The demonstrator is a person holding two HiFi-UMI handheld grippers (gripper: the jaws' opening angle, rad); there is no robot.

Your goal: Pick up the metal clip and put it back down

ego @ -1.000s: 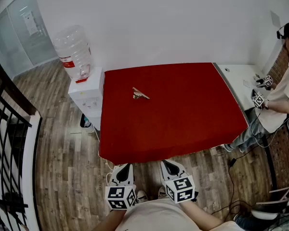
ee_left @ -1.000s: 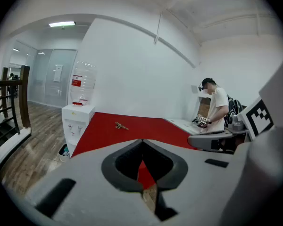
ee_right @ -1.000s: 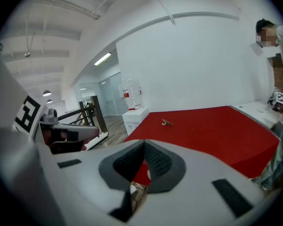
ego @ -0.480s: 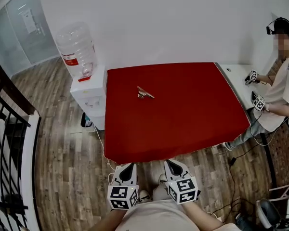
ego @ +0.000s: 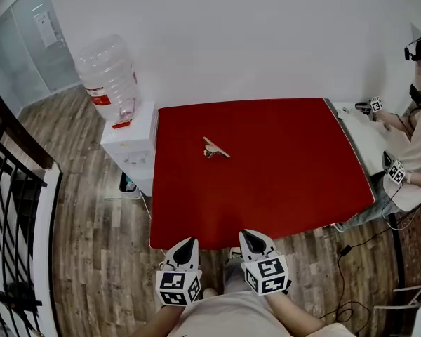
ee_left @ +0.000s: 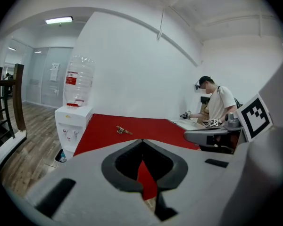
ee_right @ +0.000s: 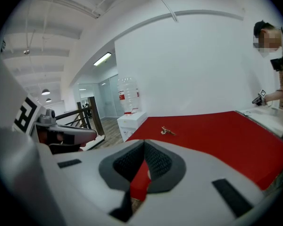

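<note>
The metal clip [ego: 215, 148] lies on the red table [ego: 281, 181], left of the middle and toward the far side. It also shows small in the left gripper view as the clip [ee_left: 123, 130] and in the right gripper view as the clip [ee_right: 168, 131]. My left gripper [ego: 185, 247] and right gripper [ego: 250, 239] hang side by side just off the table's near edge, well short of the clip. Both are shut with nothing between their jaws.
A white water dispenser [ego: 126, 142] with a clear bottle [ego: 109, 76] stands against the table's left side. A person [ego: 415, 146] with grippers works at a white desk [ego: 365, 132] on the right. A black railing [ego: 14, 209] runs at the far left. Wooden floor lies below me.
The view has shifted: the table and clip sit slightly lower and nearer in the head view. My grippers keep their pose near the table's front edge. The person at the right has moved their hands.
</note>
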